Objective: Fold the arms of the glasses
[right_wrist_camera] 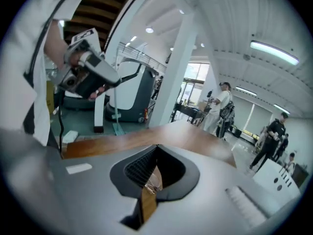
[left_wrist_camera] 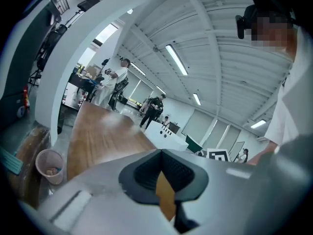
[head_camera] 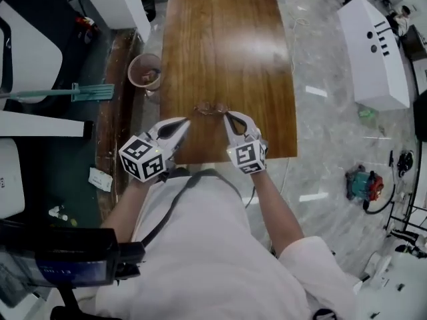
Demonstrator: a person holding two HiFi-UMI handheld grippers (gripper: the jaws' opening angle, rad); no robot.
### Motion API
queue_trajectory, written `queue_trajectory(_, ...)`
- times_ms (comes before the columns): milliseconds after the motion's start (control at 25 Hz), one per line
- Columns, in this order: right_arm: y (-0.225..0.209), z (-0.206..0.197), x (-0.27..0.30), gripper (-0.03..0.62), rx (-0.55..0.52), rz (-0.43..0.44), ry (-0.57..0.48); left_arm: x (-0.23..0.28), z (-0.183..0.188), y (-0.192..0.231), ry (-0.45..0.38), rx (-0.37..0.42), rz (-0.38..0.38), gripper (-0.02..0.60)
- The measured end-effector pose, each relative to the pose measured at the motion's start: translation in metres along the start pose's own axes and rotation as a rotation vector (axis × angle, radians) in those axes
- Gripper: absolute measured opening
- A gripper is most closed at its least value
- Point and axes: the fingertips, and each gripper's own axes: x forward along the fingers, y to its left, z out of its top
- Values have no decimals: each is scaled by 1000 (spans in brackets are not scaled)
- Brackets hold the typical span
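Right gripper [head_camera: 229, 117] pinched on glasses [head_camera: 212, 109] at lower centre. Left gripper [head_camera: 187, 121] closed, empty, just beside. Cup [head_camera: 145, 71] left of wooden table [head_camera: 220, 39], well apart.

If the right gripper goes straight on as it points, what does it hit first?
Probably the glasses on the table, just beyond the right gripper's tips; the gap is hard to judge.

We see a wooden table [head_camera: 227, 45], its brown varnish glossy with glare. The glasses [head_camera: 211, 108] look like thin metal wire with clear lenses. The left gripper [head_camera: 187, 121] and right gripper [head_camera: 227, 115] have smooth, matt, pale plastic shells and black ribbed pads [right_wrist_camera: 139, 169]. The floor [head_camera: 333, 132] is polished, shiny stone.
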Motion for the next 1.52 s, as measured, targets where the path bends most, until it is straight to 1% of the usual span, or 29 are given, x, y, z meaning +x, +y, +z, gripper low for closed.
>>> queue_trajectory(120, -13, 19, -32, 9, 133, -81, -50, 15, 10, -17, 3, 38, -62, 5)
queue_trajectory(320, -28, 44, -77, 9, 325, -175, -150, 30, 24, -44, 2, 75, -151, 5)
queue_trajectory(400, -32, 50, -92, 9, 378, -200, -185, 35, 28, -56, -4, 97, -178, 5)
queue_trajectory(560, -36, 66, -112, 8, 453, -225, -240, 40, 39, -73, -18, 139, -215, 5)
queue_trajectory(680, -31, 70, -118, 8, 469, -221, -259, 39, 43, -78, -22, 154, -228, 5)
queue_trajectory(840, -30, 72, -117, 8, 465, -204, -259, 36, 43, -75, -17, 155, -211, 5)
queue_trajectory(1080, -34, 71, -111, 8, 442, -177, -249, 35, 37, -66, -2, 143, -179, 5)
queue_trajectory(1280, -32, 73, -107, 8, 424, -161, -231, 31, 38, -65, -1, 141, -168, 5)
queue_trajectory(1520, -31, 72, -100, 8, 398, -144, -228, 30, 34, -57, 3, 117, -153, 3)
